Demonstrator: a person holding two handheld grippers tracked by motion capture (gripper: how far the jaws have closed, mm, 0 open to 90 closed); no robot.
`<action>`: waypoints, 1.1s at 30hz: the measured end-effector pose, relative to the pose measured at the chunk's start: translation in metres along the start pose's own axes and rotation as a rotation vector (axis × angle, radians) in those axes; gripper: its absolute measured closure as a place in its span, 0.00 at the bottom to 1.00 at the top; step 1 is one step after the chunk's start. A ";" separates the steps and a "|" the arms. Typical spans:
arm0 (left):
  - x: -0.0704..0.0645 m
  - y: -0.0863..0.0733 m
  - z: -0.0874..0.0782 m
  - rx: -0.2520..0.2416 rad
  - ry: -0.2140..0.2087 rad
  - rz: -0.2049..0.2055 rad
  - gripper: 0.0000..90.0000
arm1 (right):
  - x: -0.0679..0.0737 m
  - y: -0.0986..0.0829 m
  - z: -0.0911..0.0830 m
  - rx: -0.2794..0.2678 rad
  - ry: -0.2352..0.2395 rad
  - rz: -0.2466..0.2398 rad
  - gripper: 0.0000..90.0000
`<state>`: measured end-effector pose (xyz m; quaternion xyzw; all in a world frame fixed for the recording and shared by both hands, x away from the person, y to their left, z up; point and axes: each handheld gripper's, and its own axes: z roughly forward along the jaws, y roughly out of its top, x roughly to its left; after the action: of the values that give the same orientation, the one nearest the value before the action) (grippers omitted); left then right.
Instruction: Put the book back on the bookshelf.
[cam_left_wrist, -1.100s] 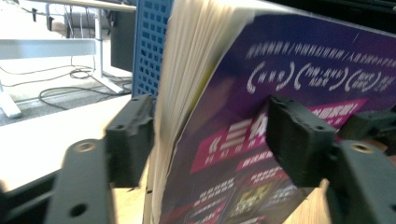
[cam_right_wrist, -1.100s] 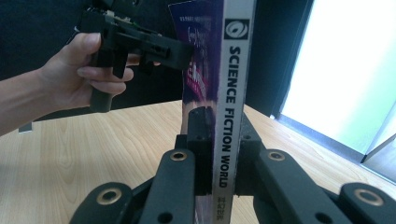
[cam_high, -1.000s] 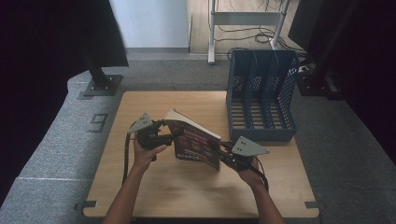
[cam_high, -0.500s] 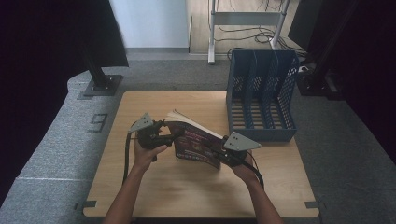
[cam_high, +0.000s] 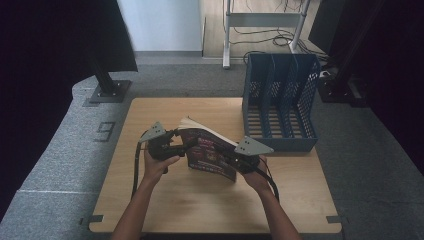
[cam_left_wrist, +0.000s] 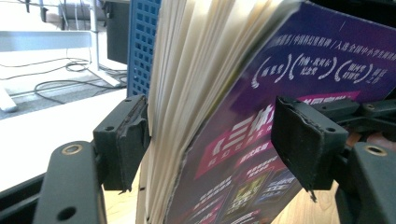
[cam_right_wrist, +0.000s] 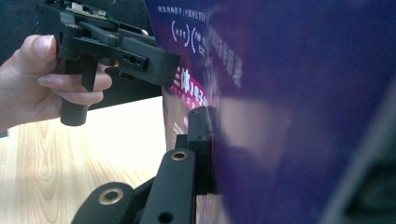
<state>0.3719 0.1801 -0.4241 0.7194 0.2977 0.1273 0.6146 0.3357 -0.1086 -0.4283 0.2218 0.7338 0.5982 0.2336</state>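
The purple book (cam_high: 210, 152) stands tilted on the tabletop (cam_high: 200, 200) between both tongs. The left tongs (cam_high: 177, 145) straddle its page edge, jaws spread wider than the book, not pinching. The right tongs (cam_high: 235, 162) press one jaw against its cover; their grip cannot be judged. Beyond the right tongs stands a blue file rack (cam_high: 280, 100), its slots empty.

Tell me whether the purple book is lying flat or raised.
Raised: the purple-covered paperback book stands tilted on its lower edge on the wooden table.

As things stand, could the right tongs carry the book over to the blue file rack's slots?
Probably yes: the right tongs grip the book, and bare table lies before the file rack, its slots empty. The left tongs straddle the book's other end.
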 end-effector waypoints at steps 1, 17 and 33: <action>0.001 -0.001 -0.001 0.003 0.007 -0.002 0.31 | 0.000 0.000 0.000 0.000 -0.001 0.002 0.90; 0.005 -0.023 -0.015 0.030 0.038 -0.036 0.31 | -0.003 -0.001 0.000 -0.005 -0.014 0.032 0.91; 0.003 -0.046 -0.027 0.094 0.099 -0.051 0.31 | -0.004 -0.001 0.001 -0.010 -0.019 0.045 0.91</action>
<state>0.3467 0.2065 -0.4628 0.7323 0.3518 0.1329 0.5677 0.3390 -0.1108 -0.4291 0.2427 0.7234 0.6046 0.2284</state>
